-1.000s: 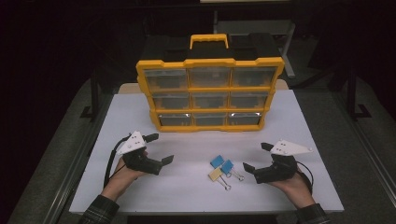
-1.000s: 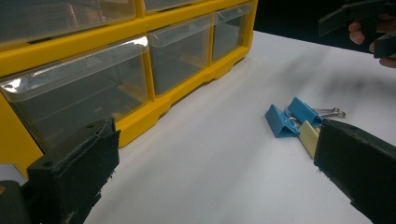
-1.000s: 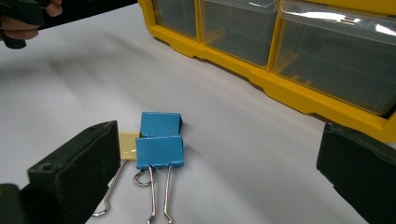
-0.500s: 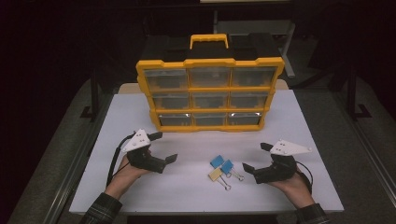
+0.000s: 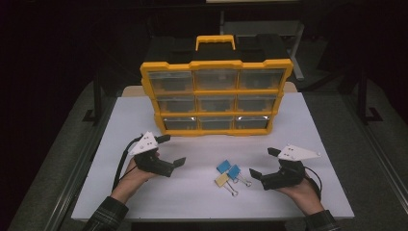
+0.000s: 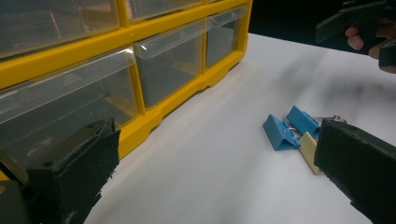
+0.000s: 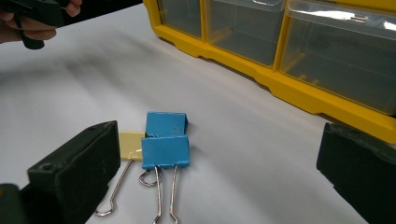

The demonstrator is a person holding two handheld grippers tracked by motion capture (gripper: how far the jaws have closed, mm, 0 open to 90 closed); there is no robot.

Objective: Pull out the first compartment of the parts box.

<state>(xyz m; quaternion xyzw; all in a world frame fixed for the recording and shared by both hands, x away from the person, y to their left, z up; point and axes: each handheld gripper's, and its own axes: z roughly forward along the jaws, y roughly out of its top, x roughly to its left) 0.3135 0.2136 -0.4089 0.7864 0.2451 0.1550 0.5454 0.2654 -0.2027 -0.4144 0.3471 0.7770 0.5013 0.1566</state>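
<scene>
Plainly, both pairs of jaws stand wide apart and hold nothing; the left gripper hovers over the table at about 8 o'clock of the high view, its jaws pointing toward 3 o'clock, and the right gripper sits at about 4 o'clock, its jaws pointing toward 9 o'clock; the clips lie on the table between the two, nearer the right gripper, touching neither.

Three binder clips make a tight cluster; one blue clip lies at the 11 o'clock end, a second blue clip sits just beside it, and the yellow clip lies at 7 o'clock of the pair, touching or nearly touching them; wire handles stick out toward 4 o'clock in the high view.

From the right gripper view the clips lie just ahead, between the jaws and closer to the left one; the yellow clip is partly tucked behind the nearer blue one, with the other blue clip just beyond; from the left gripper view the blue clips lie toward 3 o'clock, beside the right jaw, which hides part of the yellow one.

Farther out, at 12 o'clock, stands the yellow organizer, upright, with clear drawers in three rows and a handle on top; all drawers look shut.
</scene>
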